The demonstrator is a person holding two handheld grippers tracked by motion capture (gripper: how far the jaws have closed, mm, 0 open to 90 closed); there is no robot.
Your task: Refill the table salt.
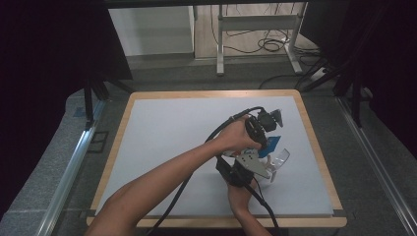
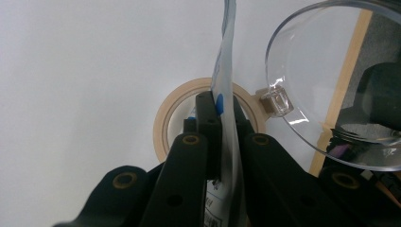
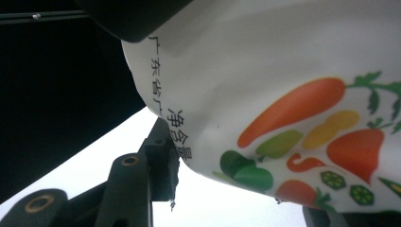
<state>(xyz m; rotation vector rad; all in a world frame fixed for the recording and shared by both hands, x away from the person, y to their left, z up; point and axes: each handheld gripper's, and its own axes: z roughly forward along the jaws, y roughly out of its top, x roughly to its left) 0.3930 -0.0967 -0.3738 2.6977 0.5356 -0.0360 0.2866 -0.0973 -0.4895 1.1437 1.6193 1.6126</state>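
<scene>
A thin, flat packet [image 2: 226,71] of glossy film, white with blue print, stands edge-on between the black jaws of the left gripper [image 2: 222,118], which are closed tight on it. In the right gripper view the same kind of smooth white film [image 3: 283,56] bulges in a rounded curve, printed with a carrot, peppers and other vegetables in orange, green and red, beside a column of black characters. The right gripper [image 3: 236,189] has one black jaw pressed against the lower left of that curved surface; its other jaw is largely out of frame, so a full grip cannot be confirmed.

In the high view the packet's blue face [image 1: 271,144] shows at about 4 o'clock from the middle of the white sheet [image 1: 162,142], held between the two hands, left hand [image 1: 238,135] above, right hand [image 1: 237,189] below.

At 2 o'clock in the left gripper view, a clear, shiny plastic bowl-shaped lid [image 2: 331,85] with a small square knob curves close by. Behind the packet lies a beige ring of tape [image 2: 165,123], flat on the matte sheet. The table [image 1: 314,142] has a pale wooden rim with rounded corners.
</scene>
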